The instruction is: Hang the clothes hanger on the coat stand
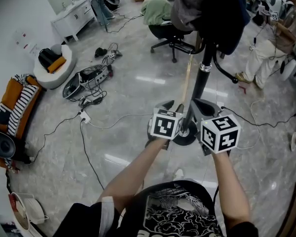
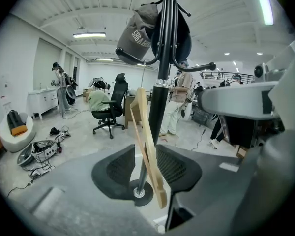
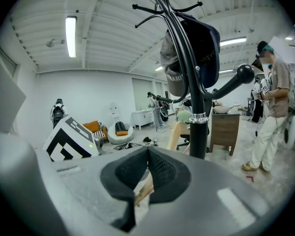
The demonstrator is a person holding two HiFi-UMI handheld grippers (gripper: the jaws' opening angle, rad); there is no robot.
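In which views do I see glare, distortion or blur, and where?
Head view: bright glare patches on the glossy floor. Left gripper view: fisheye, black corners, nearest foreground soft, clothes hanger sharp. Right gripper view: same fisheye; ceiling lamp overexposed.

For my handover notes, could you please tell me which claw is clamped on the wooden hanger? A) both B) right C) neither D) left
B: the right claw is shut on the hanger, while the left claw stands open around it.
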